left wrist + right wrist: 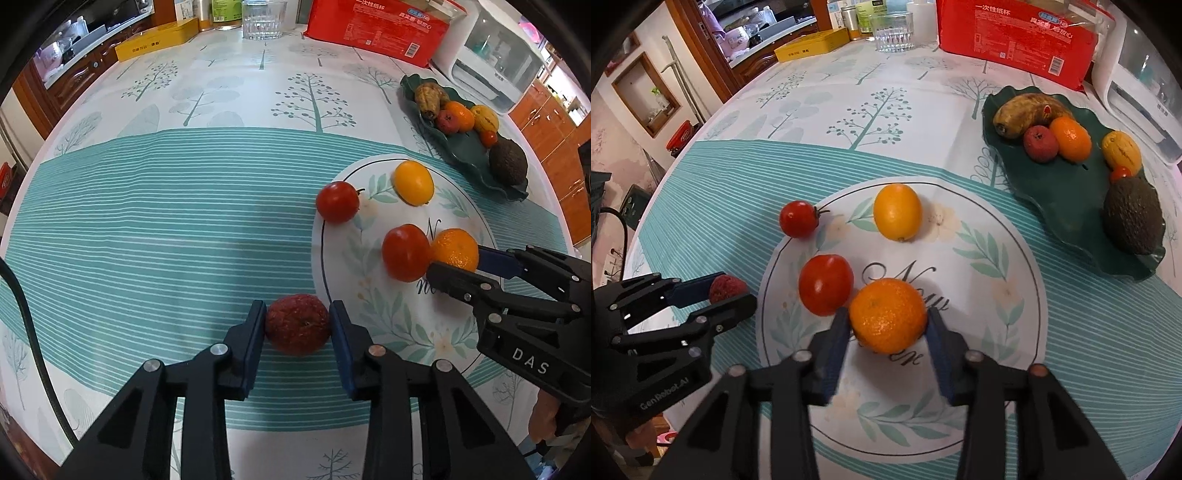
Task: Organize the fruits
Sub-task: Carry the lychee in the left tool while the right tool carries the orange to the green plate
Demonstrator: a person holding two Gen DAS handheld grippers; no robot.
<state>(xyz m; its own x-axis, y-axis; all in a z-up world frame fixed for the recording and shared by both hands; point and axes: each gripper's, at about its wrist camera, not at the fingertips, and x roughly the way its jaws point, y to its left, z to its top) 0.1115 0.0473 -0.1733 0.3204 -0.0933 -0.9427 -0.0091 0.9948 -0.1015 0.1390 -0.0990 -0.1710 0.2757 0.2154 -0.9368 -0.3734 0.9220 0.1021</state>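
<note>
Both claws clamped on fruit

Meanwhile, the left gripper [297,325] pinches a dark-red bumpy round fruit [297,324] on the striped teal tablecloth [147,229]. The right gripper [888,328] clasps a round orange tangerine [887,315] on the white floral round mat [1008,295], touching a red tomato [826,284].

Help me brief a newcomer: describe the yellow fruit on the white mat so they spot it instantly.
Find the round white mat with leaf prints beside the green tray. At its far side lies the yellow fruit, alone and touching nothing. It is smooth, oval and lemon-yellow, unlike the red tomatoes and the pebbly orange.
</note>
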